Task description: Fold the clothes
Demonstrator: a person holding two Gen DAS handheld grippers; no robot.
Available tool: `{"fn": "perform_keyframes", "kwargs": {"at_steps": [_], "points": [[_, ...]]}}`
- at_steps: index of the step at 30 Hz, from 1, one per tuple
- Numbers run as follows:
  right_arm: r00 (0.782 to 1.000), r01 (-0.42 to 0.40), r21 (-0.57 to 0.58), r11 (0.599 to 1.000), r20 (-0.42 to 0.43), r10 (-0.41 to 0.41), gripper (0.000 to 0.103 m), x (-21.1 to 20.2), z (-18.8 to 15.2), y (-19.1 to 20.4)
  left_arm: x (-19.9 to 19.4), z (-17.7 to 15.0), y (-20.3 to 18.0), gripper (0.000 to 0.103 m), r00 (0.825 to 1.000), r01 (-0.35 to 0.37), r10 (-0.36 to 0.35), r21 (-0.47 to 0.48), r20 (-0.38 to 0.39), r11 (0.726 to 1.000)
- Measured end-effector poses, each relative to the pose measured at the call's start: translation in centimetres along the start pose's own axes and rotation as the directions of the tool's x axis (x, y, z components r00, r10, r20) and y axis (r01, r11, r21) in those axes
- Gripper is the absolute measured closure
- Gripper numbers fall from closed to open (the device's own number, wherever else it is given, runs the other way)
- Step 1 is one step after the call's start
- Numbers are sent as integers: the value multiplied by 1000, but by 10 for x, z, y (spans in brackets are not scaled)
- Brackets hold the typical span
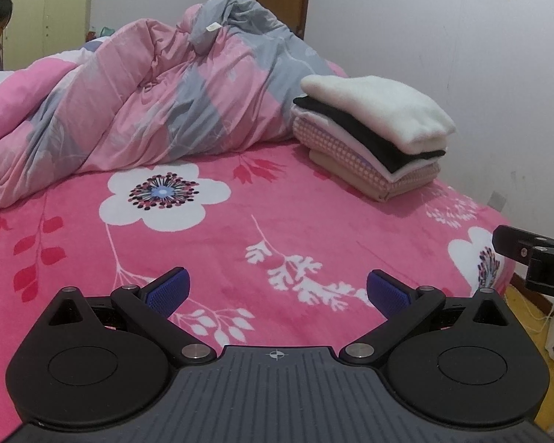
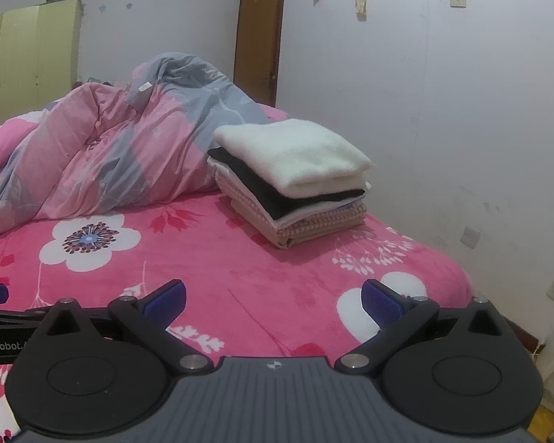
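Folded stack [image 2: 288,181] lies ahead-right on the bed [image 2: 240,277] — nearer the right claw [image 2: 273,297]; both claws, left [image 1: 279,289] too, spread, empty.

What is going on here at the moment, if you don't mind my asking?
A person is folding clothes on a bed with a handheld gripper in each hand. Right now the left gripper and the right gripper are both open, holding nothing, above the pink floral bedspread. A stack of folded clothes, a white piece on top, sits near the wall, beside a rumpled pink and grey duvet. No unfolded garment is in view.
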State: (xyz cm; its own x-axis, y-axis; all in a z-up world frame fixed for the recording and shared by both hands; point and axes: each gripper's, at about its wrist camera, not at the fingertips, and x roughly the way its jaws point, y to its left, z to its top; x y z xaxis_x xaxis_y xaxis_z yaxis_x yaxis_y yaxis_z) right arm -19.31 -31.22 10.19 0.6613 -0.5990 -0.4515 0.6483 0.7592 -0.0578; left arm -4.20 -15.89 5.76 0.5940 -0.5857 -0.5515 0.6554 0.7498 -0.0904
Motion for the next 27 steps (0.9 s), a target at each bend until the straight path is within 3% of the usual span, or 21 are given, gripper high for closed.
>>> {"fn": "perform_keyframes", "kwargs": {"at_steps": [27], "points": [[1000, 14, 4, 1000, -15, -14, 0, 4, -3, -2, 5, -3, -2, 0, 1000, 1, -1, 6, -10, 1000]]}}
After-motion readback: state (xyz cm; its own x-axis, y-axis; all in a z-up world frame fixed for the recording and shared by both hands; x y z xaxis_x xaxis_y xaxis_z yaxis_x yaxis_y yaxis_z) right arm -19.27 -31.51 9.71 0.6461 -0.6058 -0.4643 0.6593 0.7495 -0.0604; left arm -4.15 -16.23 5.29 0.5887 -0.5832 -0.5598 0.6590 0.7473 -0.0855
